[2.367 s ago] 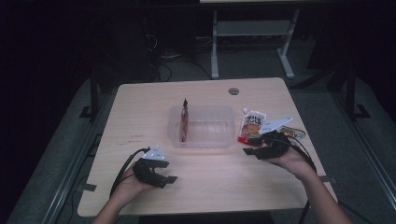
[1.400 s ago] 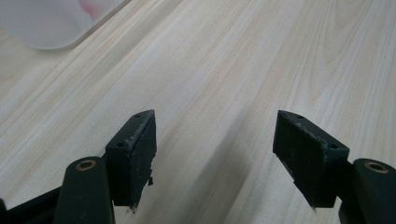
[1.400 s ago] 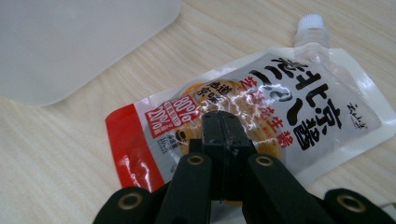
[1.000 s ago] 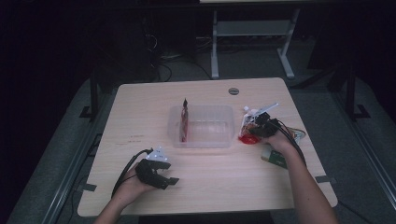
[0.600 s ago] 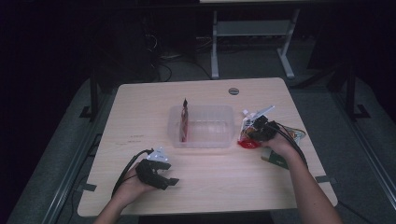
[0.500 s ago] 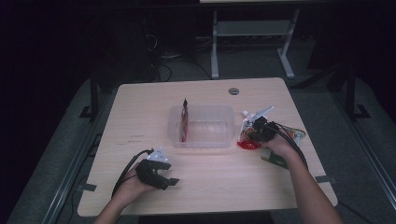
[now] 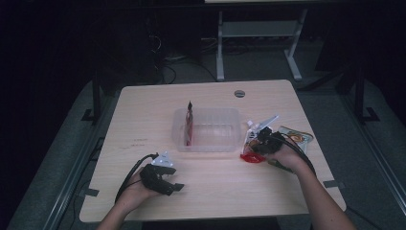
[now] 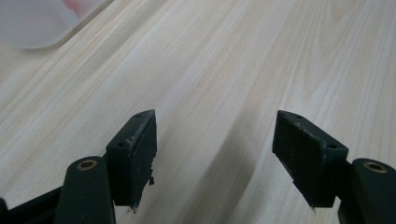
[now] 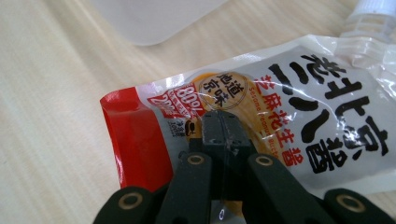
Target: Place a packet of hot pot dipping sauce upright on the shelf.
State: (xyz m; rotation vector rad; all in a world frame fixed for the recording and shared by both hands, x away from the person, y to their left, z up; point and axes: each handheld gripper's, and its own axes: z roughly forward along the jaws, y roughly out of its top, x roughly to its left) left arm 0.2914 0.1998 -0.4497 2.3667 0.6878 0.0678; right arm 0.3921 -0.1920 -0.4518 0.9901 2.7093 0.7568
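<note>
Two grippers are working over a pale wooden table [image 7: 210,187]. Near the table's right edge in the high view, the right gripper [image 7: 262,142] is gripping a spouted sauce pouch [image 7: 251,146], white with a red bottom edge, just beside the right end of a clear plastic container [image 7: 208,135] that is sitting in the middle of the table. In the right gripper view, its fingers [image 9: 223,133] are pressing tightly together on the pouch [image 9: 299,126], pinching the printed face beside the red strip; the white screw spout is showing at the upper right corner, and a corner of the container [image 9: 154,18] is lying beyond the pouch. Whether the pouch is resting on the wood or hanging slightly above it cannot be told.

Inside the container, a thin red-brown packet [image 7: 189,123] is standing on edge against the left wall. Another flat packet [image 7: 294,139] is lying on the table just behind the right hand.

Closer to the near left of the table, the left gripper [image 7: 165,181] is sitting low over bare wood, well apart from the container. Its fingers [image 8: 135,154] are spreading wide with nothing between them, as the left gripper view shows, and a blurred corner of the container [image 8: 37,23] is peeking in at the top left.
</note>
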